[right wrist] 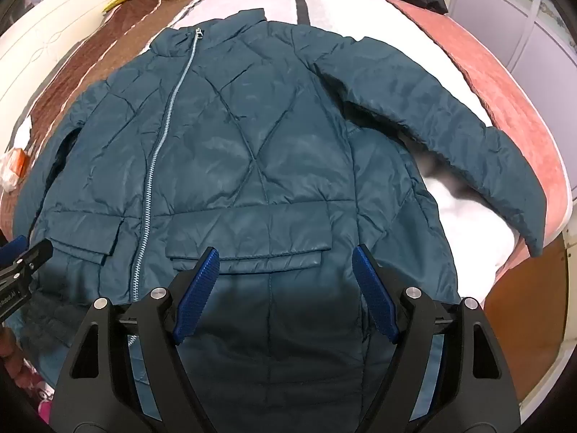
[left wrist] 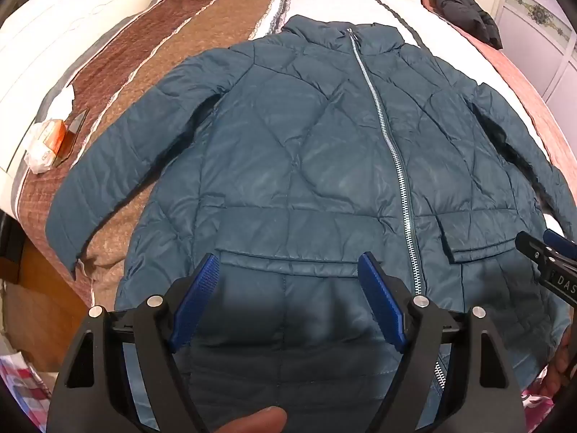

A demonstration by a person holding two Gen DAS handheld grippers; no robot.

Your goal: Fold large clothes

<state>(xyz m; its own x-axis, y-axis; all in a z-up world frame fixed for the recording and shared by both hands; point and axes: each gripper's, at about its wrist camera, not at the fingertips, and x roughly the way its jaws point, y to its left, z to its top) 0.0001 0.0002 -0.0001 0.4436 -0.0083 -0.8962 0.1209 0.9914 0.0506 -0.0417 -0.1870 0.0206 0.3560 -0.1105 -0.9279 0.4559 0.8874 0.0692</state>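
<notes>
A dark teal quilted jacket (left wrist: 288, 151) (right wrist: 252, 151) lies flat and face up on the bed, zipped, collar at the far end and both sleeves spread outward. My left gripper (left wrist: 288, 263) hovers open above the lower front, near the left pocket flap (left wrist: 285, 263), with nothing between its blue pads. My right gripper (right wrist: 286, 258) is also open, hanging over the right pocket flap (right wrist: 249, 252). Each gripper shows at the edge of the other's view: the right gripper (left wrist: 541, 249) and the left gripper (right wrist: 25, 249).
The bed carries a brown, pink and white striped cover (left wrist: 162, 47). A black garment (left wrist: 461, 3) lies at the far right. A plastic-wrapped orange packet (left wrist: 47, 140) sits left of the left sleeve. The wooden bed edge (right wrist: 523, 306) shows at lower right.
</notes>
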